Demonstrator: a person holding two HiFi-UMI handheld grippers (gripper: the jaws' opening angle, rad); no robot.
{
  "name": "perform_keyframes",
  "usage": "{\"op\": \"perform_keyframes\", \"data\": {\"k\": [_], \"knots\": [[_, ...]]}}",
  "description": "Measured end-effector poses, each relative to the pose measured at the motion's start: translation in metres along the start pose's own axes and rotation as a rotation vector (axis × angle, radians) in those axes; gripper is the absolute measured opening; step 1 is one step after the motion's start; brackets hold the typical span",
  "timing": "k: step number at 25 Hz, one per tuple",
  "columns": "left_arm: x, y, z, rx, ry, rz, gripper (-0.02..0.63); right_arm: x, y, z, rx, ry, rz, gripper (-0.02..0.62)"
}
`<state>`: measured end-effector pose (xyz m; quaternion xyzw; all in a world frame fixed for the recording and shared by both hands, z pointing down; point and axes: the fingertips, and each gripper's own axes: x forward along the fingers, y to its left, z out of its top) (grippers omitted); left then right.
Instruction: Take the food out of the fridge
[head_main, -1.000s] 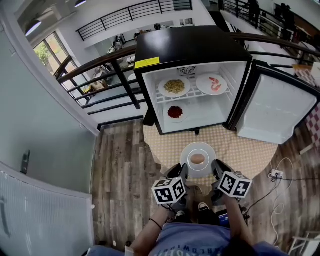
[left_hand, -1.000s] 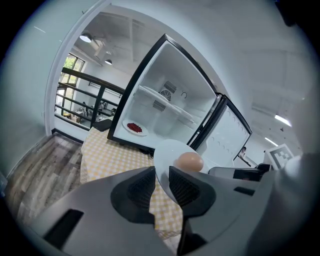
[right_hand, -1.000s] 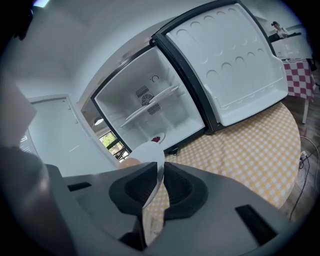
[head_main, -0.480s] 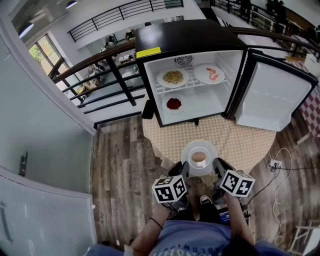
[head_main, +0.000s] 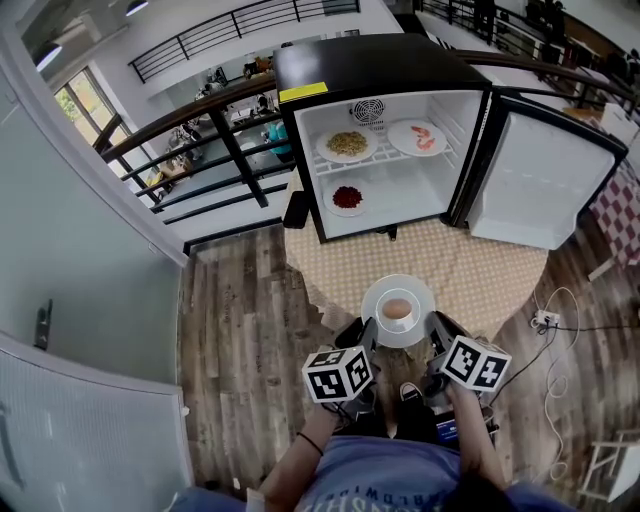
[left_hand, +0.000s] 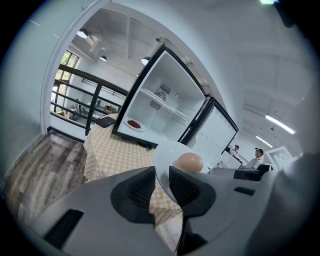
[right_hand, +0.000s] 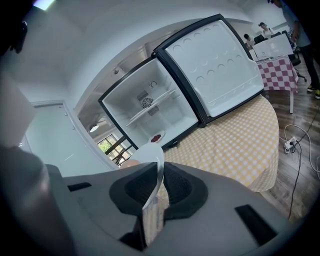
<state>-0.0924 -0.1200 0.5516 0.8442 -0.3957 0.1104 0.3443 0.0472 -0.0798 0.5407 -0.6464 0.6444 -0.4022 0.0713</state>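
Observation:
A white plate (head_main: 420, 300) with a round tan bun (head_main: 397, 310) hangs over the near edge of the table, held from both sides. My left gripper (head_main: 366, 336) is shut on the plate's left rim (left_hand: 161, 170), with the bun (left_hand: 189, 162) just beyond the jaws. At the opposite side my right gripper (head_main: 434, 334) is shut on the right rim (right_hand: 156, 172). The open fridge (head_main: 380, 70) holds a plate of yellow food (head_main: 347, 143) and one of pink food (head_main: 420, 137) on its shelf. A plate of red food (head_main: 347, 197) lies below them.
The fridge stands on a round table with a yellow checked cloth (head_main: 490, 270). Its door (head_main: 545, 185) swings open to the right. A dark railing (head_main: 200, 130) runs behind; a pale wall (head_main: 80, 300) rises at left. A cable and power strip (head_main: 545, 318) lie on the wooden floor.
Both grippers have drawn the plate with the bun back from the fridge, toward the person. The fridge now sits farther off in the head view. Both grips look the same.

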Motion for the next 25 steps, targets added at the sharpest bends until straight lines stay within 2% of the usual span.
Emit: {"op": "perform_keyframes", "data": {"k": [25], "knots": [[-0.024,-0.003,-0.001,0.018,-0.011,-0.032,0.097,-0.021,0.016,-0.006,-0.004,-0.038,-0.008,0.051]]}}
